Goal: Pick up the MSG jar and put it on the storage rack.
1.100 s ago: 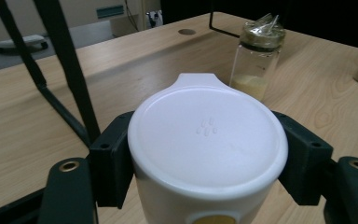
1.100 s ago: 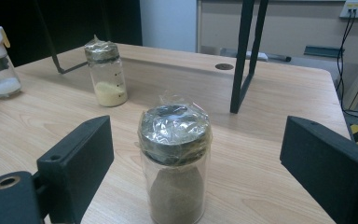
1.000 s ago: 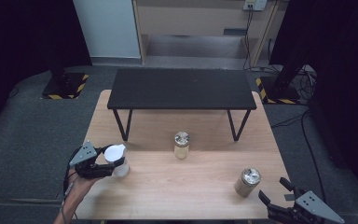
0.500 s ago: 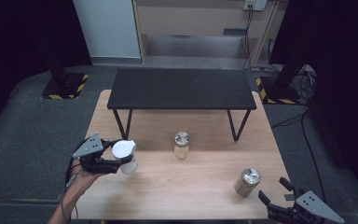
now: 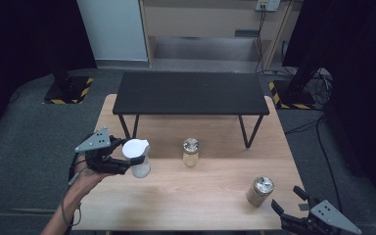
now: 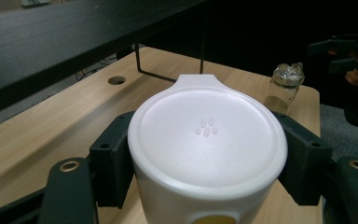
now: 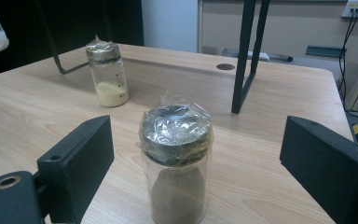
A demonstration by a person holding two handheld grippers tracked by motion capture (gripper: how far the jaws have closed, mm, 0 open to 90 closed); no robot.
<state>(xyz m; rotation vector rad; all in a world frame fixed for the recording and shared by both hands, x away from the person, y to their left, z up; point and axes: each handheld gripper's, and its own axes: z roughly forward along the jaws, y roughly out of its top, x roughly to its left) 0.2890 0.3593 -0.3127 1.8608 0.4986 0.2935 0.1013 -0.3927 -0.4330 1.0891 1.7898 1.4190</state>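
The white lidded cup (image 5: 138, 157) has been raised off the counter (image 5: 210, 196), clenched by the left hand-held gripper (image 5: 127, 161); light, smooth-walled, best gripped below the lid.

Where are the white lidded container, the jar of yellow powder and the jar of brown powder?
white lidded container (image 6: 207, 135): left gripper view, middle of its flat lid.
jar of yellow powder (image 5: 191, 152): high view, on its glass side.
jar of brown powder (image 7: 177, 186): right gripper view, on its glass body below the foil-wrapped cap.
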